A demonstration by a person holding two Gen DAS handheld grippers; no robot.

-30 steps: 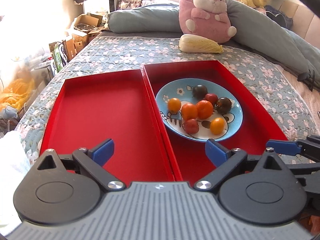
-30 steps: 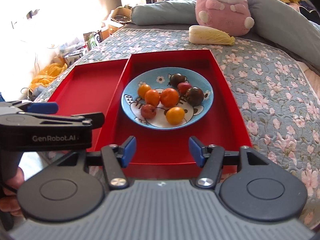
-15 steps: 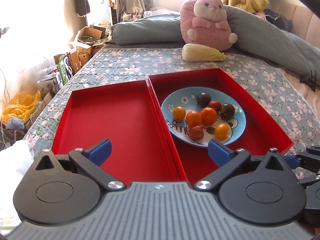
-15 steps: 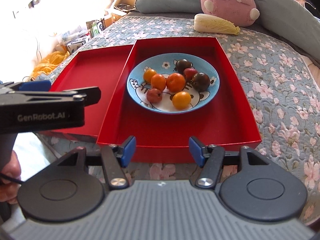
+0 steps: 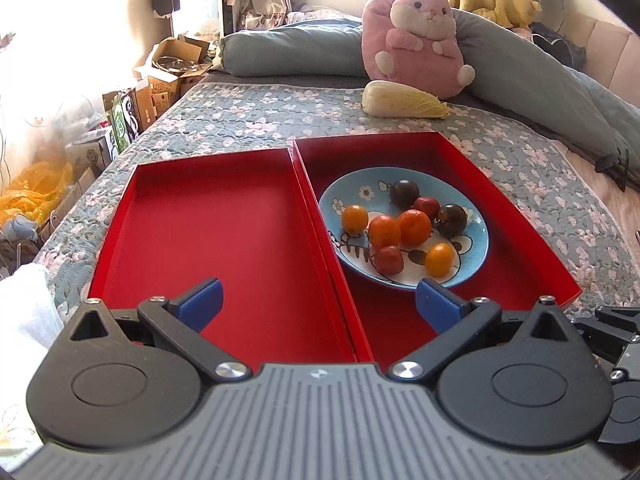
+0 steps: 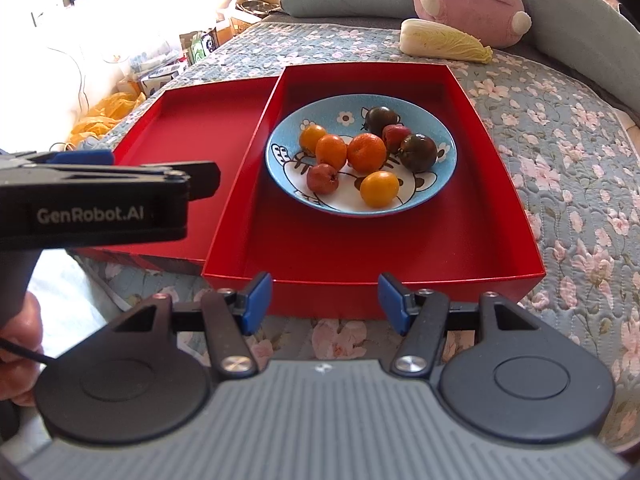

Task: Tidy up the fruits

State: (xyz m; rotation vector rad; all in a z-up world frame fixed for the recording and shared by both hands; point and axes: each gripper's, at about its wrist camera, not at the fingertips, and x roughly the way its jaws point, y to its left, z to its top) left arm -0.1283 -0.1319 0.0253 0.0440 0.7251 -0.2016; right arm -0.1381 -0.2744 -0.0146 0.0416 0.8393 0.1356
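Note:
A blue plate (image 5: 476, 240) (image 6: 444, 176) holds several small fruits: orange, yellow, red and dark ones. It sits in the right red tray (image 5: 516, 256) (image 6: 480, 232). The left red tray (image 5: 208, 232) (image 6: 192, 120) beside it holds nothing. My left gripper (image 5: 318, 306) is open and empty, over the near ends of both trays. My right gripper (image 6: 324, 298) is open and empty, just short of the right tray's near wall. The left gripper also shows side-on in the right wrist view (image 6: 100, 196).
The trays lie on a floral quilt (image 5: 240, 120) on a bed. A napa cabbage (image 5: 404, 100) (image 6: 444, 40) and a pink plush toy (image 5: 416, 36) lie beyond the trays. Grey pillows (image 5: 296, 52) are behind. Boxes and clutter (image 5: 132, 108) stand off the bed's left edge.
Both grippers have pulled back and risen from the trays; the plate looks farther away. Both stay open and empty.

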